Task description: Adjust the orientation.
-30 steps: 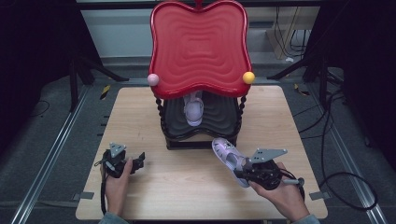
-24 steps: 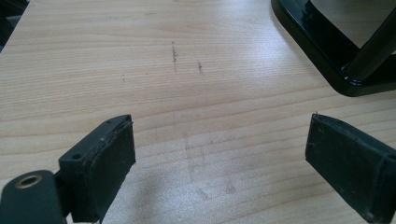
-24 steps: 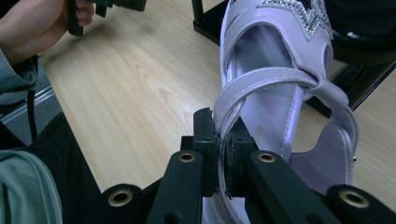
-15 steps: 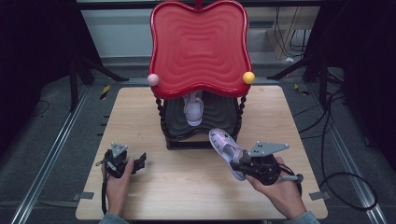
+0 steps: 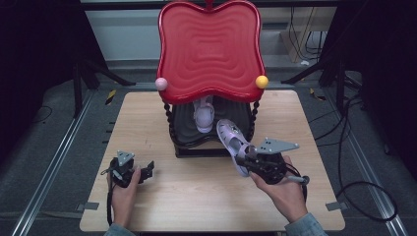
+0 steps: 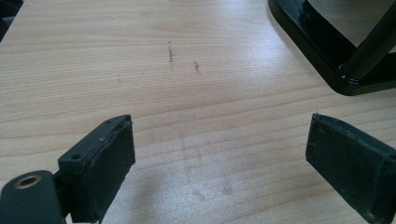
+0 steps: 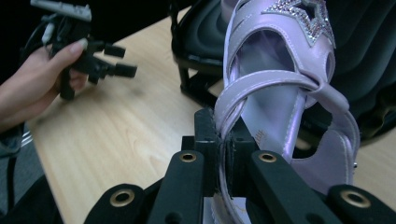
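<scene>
Right tool [image 5: 244,158] was clamped on the lilac sandal's [image 5: 232,142] strap, carrying it above the desk [image 5: 196,196] toward the rack [image 5: 209,142], where its mate [image 5: 203,118] sat. Left tool [image 5: 142,171] gaped empty, parked aside.

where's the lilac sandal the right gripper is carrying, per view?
High view: the sandal is right of centre, toe toward the black shelf, pinched by the right gripper.
Left gripper view: bare table and a corner of the shelf.
Right gripper view: sandal fills the centre, side strap between the jaws.
Shared landmark: the black shelf.
</scene>
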Tool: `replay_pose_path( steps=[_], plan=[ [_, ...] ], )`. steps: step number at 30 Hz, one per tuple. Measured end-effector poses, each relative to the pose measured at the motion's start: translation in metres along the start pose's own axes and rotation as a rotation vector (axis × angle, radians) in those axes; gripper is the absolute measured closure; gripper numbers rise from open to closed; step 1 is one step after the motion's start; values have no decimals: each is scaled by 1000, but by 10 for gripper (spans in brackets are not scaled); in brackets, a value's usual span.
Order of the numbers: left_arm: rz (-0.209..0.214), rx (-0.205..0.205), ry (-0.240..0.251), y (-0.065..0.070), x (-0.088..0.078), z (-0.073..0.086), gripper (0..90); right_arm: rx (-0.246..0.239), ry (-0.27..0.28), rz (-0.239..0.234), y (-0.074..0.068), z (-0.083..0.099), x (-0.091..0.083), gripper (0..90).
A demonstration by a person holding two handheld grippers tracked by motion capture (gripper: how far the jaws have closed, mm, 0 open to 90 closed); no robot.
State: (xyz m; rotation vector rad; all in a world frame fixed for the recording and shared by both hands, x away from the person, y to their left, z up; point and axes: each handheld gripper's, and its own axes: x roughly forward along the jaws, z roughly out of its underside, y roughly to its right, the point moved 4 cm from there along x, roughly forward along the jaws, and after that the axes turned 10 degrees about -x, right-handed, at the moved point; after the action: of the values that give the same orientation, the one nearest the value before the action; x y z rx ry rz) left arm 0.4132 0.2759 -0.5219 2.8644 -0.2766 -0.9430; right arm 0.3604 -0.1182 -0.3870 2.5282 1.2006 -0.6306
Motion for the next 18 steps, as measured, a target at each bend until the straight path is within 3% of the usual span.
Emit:
replay_pose_path(
  steps=[8,18],
  plan=[
    [-3,-1,0,-1,0,0,75,25,57,51,0,-14,8,866],
    [0,-4,2,-1,0,0,75,38,81,86,0,-22,20,865]
  ],
)
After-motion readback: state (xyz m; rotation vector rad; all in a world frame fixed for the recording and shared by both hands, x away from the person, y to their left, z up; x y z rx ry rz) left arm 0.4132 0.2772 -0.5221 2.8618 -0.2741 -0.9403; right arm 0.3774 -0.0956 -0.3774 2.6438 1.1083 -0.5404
